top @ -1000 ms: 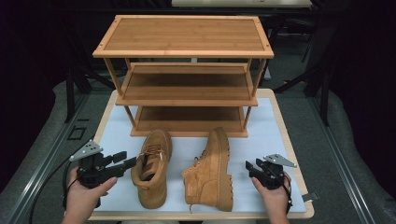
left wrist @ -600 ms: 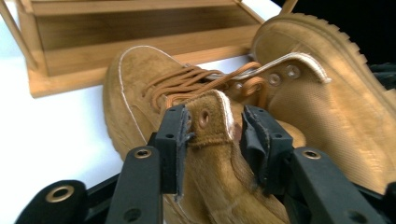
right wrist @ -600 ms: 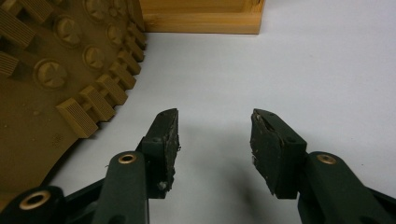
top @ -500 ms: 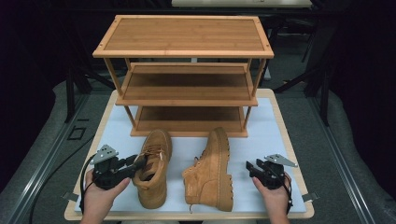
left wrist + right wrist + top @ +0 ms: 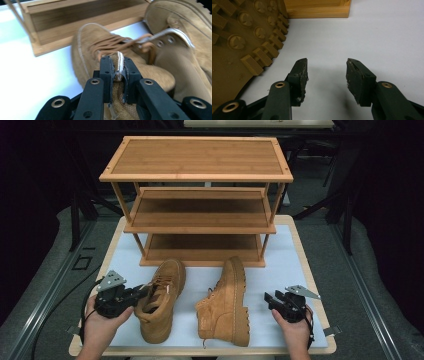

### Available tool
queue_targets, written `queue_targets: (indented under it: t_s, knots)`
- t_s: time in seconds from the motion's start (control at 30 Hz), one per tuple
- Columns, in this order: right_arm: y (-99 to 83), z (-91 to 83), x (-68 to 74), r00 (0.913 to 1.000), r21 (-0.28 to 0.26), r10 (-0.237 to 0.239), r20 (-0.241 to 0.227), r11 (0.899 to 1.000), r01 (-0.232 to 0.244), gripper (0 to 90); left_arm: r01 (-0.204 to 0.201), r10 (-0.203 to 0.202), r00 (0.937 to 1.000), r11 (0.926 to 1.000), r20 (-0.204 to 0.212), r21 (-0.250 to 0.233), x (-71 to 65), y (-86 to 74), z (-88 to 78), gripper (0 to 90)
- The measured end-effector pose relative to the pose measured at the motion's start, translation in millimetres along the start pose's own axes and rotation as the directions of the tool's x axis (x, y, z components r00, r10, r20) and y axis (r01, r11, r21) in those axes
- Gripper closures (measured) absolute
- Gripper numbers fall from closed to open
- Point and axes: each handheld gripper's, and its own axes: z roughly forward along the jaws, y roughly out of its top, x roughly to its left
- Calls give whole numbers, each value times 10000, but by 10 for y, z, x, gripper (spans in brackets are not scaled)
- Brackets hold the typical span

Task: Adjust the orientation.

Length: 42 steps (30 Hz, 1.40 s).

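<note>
Bare mat [image 5: 285,270] lies open right of the tipped boot [image 5: 227,302]; the rack [image 5: 200,210] blocks behind.

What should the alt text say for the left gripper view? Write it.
The left gripper has its black jaws closed on the collar edge of a tan suede boot standing on the white table. A second boot lies at right, and a wooden rack stands behind.

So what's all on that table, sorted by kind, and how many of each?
Boots: 2, one upright, one on its side
Shelf rack: 1
Claws: 2, left shut on the upright boot's collar, right open
Total: 5
</note>
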Motion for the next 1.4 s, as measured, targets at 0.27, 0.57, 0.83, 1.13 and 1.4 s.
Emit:
queue_targets:
  t_s: [0.27,0.57,0.83,1.13,1.4]
  knots:
    - [-6,17,-1,10000,-105,3,-27,9999,-3,511,18,-27,9997,9992,242,406,302,108,3,812]
    - [-3,4,-11,9999,69,93,-72,9999,-93,512,-283,243,9990,9939,385,1068,385,184,20,799]
    - [-7,4,-14,9998,88,160,-103,9998,-160,512,11,-26,10000,9755,64,2198,413,414,-38,595]
    - [-11,16,-13,9997,55,212,-142,9998,-211,512,-614,660,9978,8707,79,4880,352,665,-6,581]
    - [-14,16,-25,9995,160,278,-180,9995,-275,511,-310,549,9983,7694,-177,6380,300,711,143,588]
